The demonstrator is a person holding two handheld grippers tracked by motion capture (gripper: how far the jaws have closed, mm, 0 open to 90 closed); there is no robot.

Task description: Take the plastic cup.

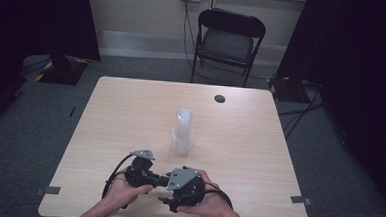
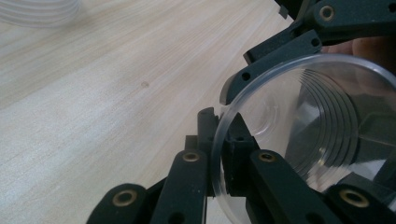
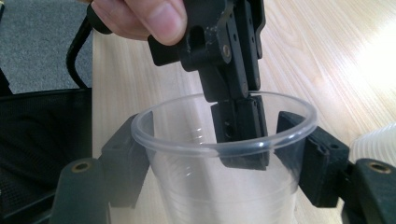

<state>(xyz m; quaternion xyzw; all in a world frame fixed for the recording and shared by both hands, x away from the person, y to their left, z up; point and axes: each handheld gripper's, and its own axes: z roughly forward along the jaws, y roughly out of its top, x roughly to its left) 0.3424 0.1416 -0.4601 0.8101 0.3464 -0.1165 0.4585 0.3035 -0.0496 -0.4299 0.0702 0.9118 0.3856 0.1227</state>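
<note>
While the right gripper [image 3: 219,163] clasps the clear cup [image 3: 219,186] around its body near the table's [image 1: 131,110] front edge, the left gripper [image 2: 219,154] pinches its rim — probably to pull it free — with the cup stack [image 1: 183,130] standing apart at mid-table.

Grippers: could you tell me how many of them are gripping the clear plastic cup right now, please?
2. The right gripper clasps the clear plastic cup around its body, and the left gripper pinches its rim, one jaw inside, near the table's front edge.
</note>
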